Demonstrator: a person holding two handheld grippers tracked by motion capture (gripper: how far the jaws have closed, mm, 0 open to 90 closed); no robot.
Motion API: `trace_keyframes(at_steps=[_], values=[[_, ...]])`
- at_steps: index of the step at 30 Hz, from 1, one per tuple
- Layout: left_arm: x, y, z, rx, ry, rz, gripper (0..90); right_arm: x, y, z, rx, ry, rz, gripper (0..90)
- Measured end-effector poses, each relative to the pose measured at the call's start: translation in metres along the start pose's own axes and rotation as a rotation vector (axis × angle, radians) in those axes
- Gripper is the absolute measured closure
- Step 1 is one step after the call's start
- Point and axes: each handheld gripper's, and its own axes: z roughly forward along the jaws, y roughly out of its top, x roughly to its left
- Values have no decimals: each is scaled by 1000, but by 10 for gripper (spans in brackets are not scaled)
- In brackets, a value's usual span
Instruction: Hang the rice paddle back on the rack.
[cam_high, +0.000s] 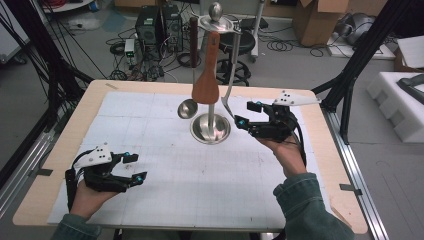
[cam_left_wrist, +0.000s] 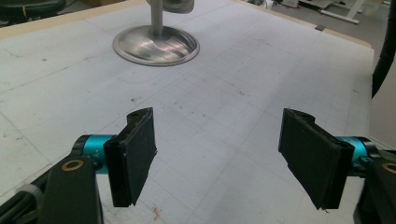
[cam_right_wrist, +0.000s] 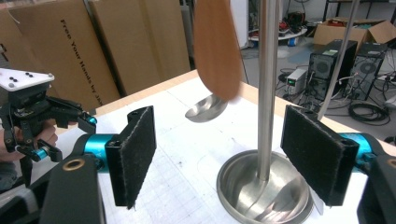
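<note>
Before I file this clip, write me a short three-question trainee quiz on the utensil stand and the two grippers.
1. True or false: the right gripper is clamped on the wooden spatula.
2. Which utensil on the metal stand hangs nearest the right gripper? A) the ladle B) the wooden spatula C) the metal turner
3. Fill in: the left gripper is held over the white ___, well short of the stand.

Key
1. False: its jaws stand open, with the stand's pole seen beyond them in the right gripper view and nothing pressed.
2. C
3. mat
</note>
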Motion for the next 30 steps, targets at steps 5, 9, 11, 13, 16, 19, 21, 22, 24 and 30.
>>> trace_keyframes(at_steps=[5,9,11,13,16,19,21,22,24,30], values=[[0,0,0,1,4,-5,262,0,-12,1,25,-6,-14,242],[0,0,0,1,7,-3,254,0,-21,-1,24,-7,2,238],[0,0,0,1,7,-3,251,-1,-26,-1,23,-4,10,237],[0,0,0,0,9,-4,244,-1,-30,-2,28,-4,8,237],[1,0,0,2,12,-2,231,-1,-38,-4,34,-3,12,237],[1,0,0,3,14,-5,222,-1,-44,-5,39,-10,-5,236],[1,0,0,3,18,-7,213,0,-48,-7,40,-13,-8,235],[1,0,0,2,19,-9,212,0,-49,-8,42,-19,-13,228],[1,0,-1,2,20,-4,208,-1,-53,-9,44,-20,-8,207],[1,0,0,1,20,-8,195,0,-64,-12,60,-31,-2,161]])
